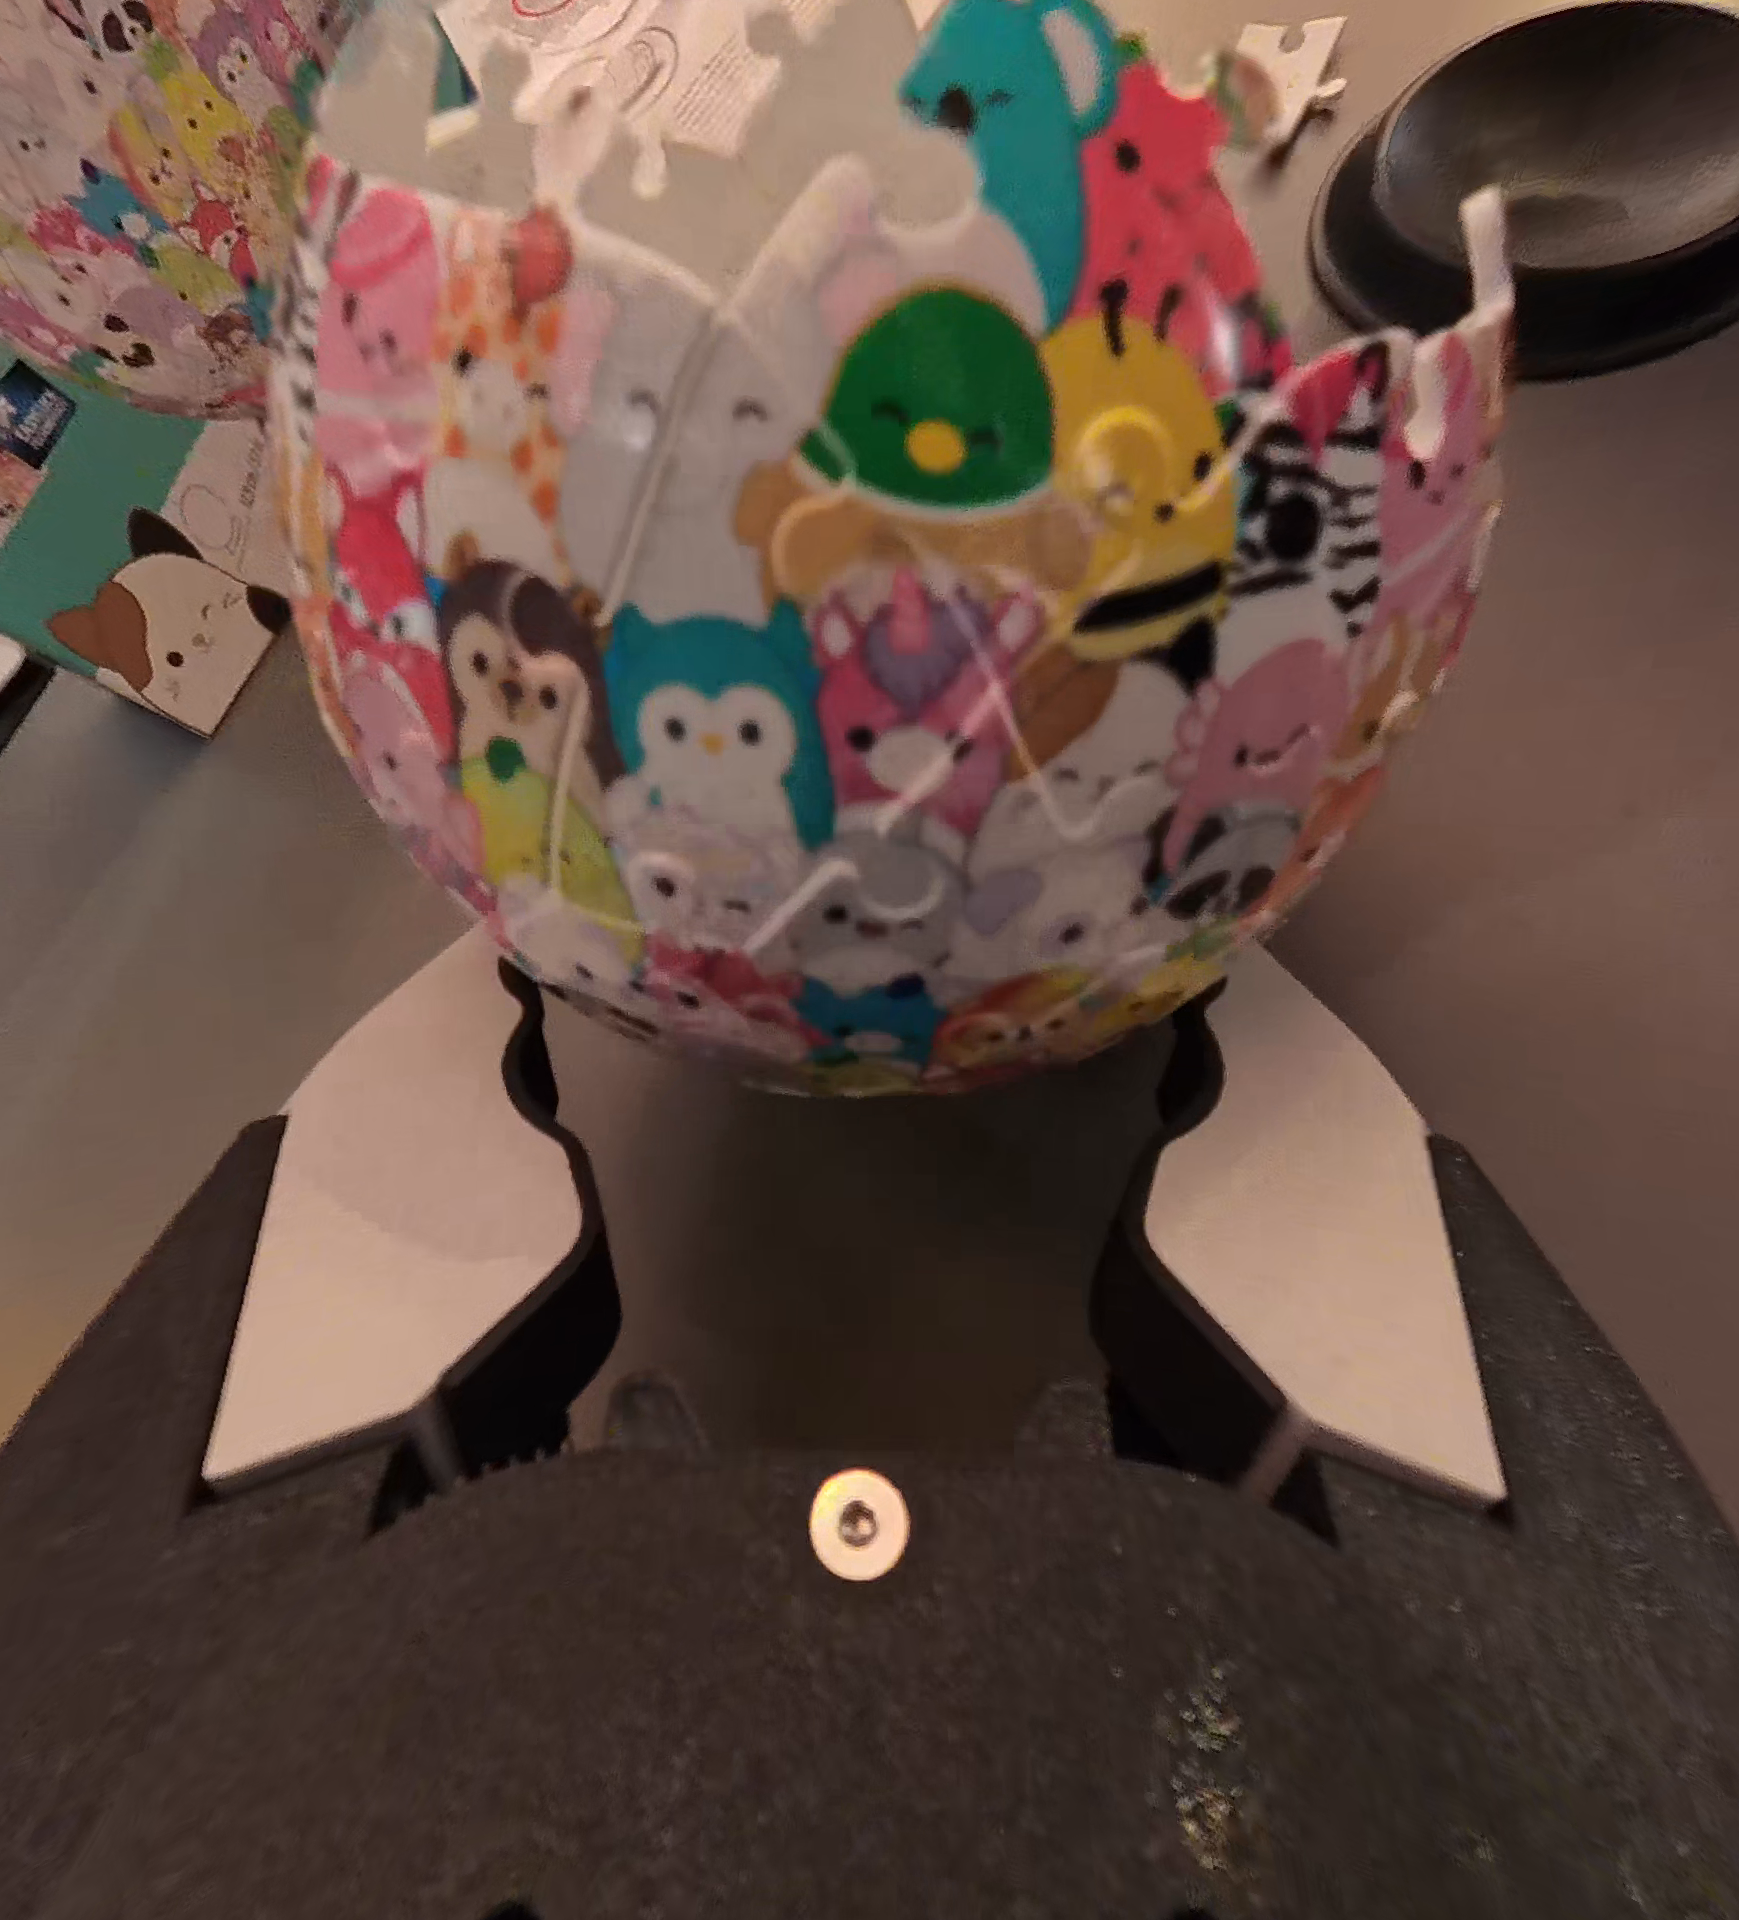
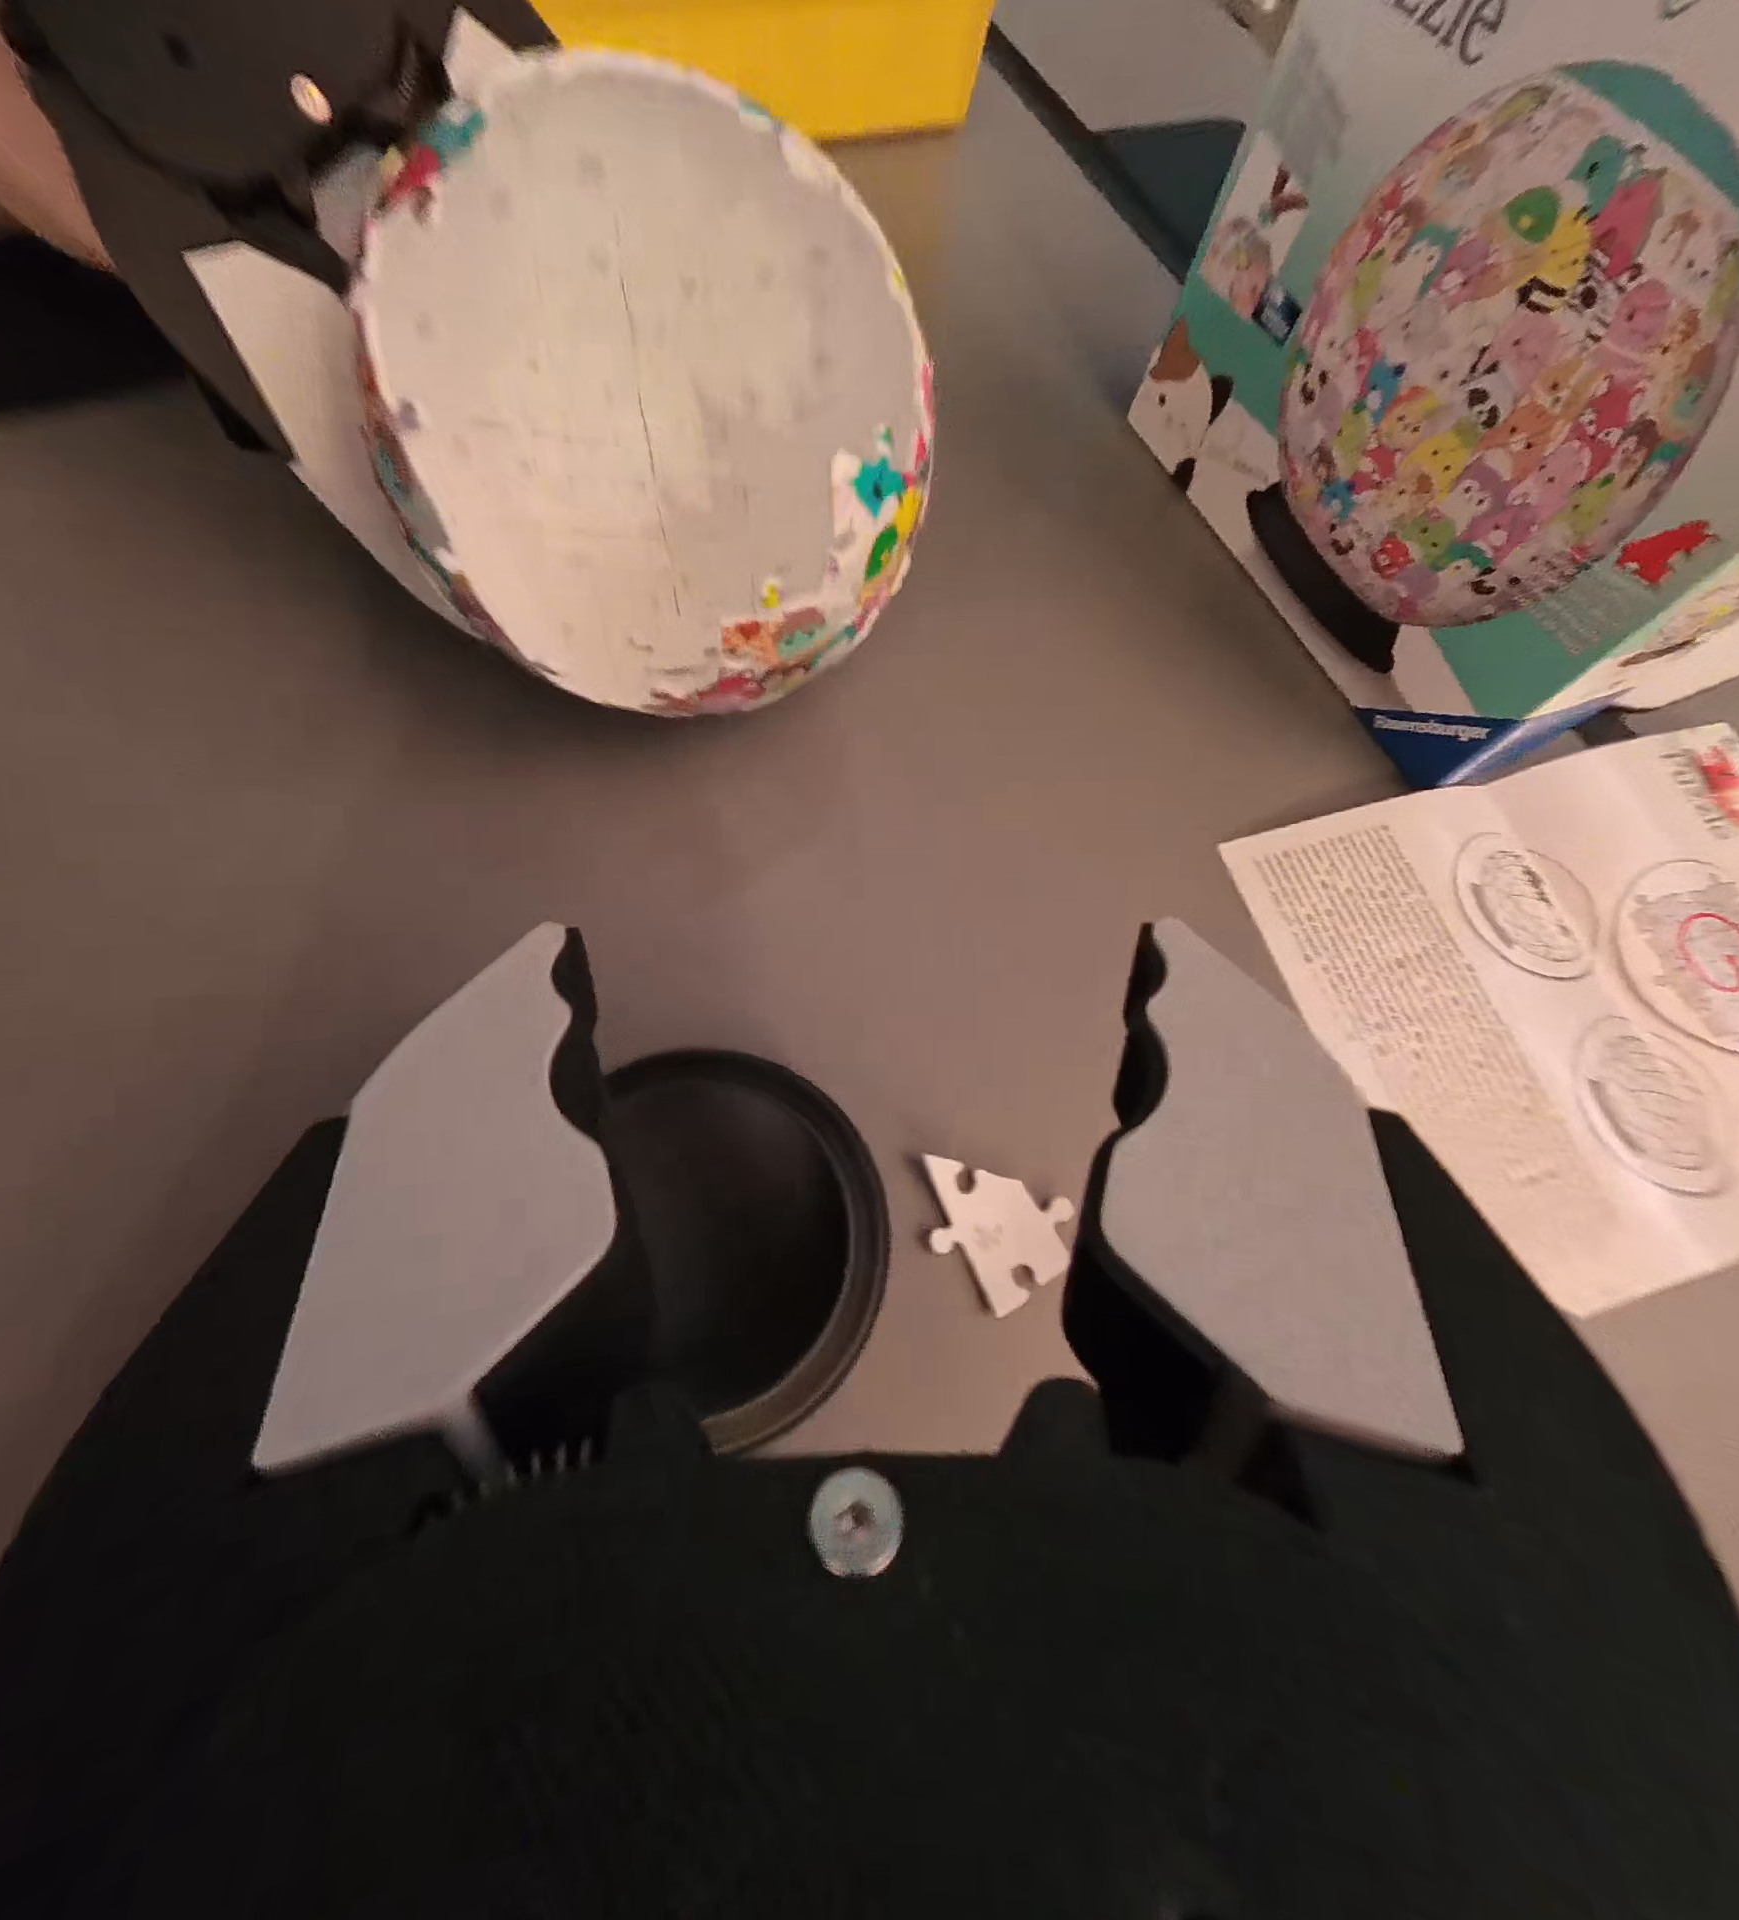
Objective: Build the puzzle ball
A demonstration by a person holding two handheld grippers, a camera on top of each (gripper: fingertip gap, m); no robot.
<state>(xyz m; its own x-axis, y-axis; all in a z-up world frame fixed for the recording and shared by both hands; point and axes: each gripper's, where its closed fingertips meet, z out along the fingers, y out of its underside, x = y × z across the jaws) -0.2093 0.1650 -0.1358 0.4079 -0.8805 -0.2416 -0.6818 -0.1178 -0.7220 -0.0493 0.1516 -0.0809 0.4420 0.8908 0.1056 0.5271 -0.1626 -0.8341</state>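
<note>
Grey table (image 2: 221, 831): black stand (image 2: 751, 1236) and loose piece (image 2: 1000, 1236) between the right gripper's (image 2: 860, 997) fingers; leaflet (image 2: 1530, 1039) and box (image 2: 1467, 364) beyond, rightward.

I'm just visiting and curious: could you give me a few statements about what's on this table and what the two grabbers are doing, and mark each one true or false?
1. The puzzle ball is finished. False: it is an open shell with a jagged rim, its white inside showing.
2. The left gripper holds the ball shell at its fingertips. True.
3. The right gripper grips the loose puzzle piece. False: it is open and the piece lies on the table between its fingers.
4. A black round stand sits beside that piece. True.
5. The instruction sheet lies inside the puzzle box. False: it lies flat on the table, in front of the box.
</note>
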